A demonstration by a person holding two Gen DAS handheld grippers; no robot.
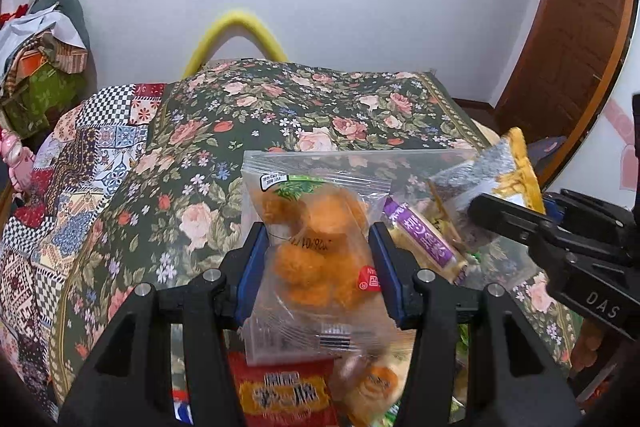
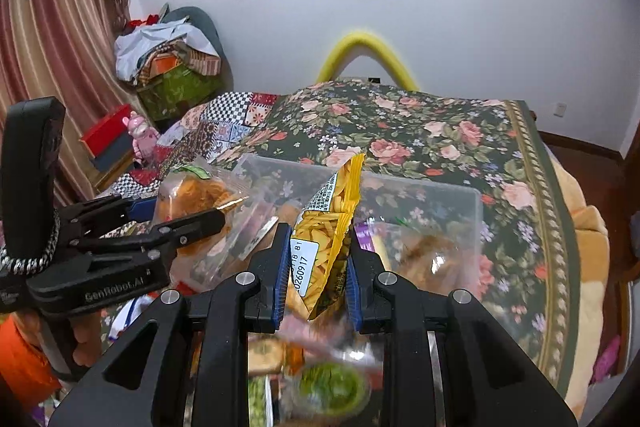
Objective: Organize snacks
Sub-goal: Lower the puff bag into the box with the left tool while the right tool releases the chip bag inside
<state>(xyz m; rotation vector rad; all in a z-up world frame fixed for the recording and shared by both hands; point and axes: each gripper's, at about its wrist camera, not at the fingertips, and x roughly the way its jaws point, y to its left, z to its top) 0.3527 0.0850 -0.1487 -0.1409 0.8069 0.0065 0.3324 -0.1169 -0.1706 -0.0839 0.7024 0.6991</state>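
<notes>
The left gripper (image 1: 316, 259) is squeezing a clear bag of orange snacks (image 1: 316, 247) and the right gripper (image 2: 318, 263) is pinching a yellow chip bag (image 2: 332, 223) tight, both over the clear box (image 2: 460, 195), so lowering slowly before letting go is looking best.

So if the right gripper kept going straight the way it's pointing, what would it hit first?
Probably the clear plastic bin just ahead: the right gripper, shut on the yellow snack packet, points down towards its open top. Depth is hard to judge.
</notes>
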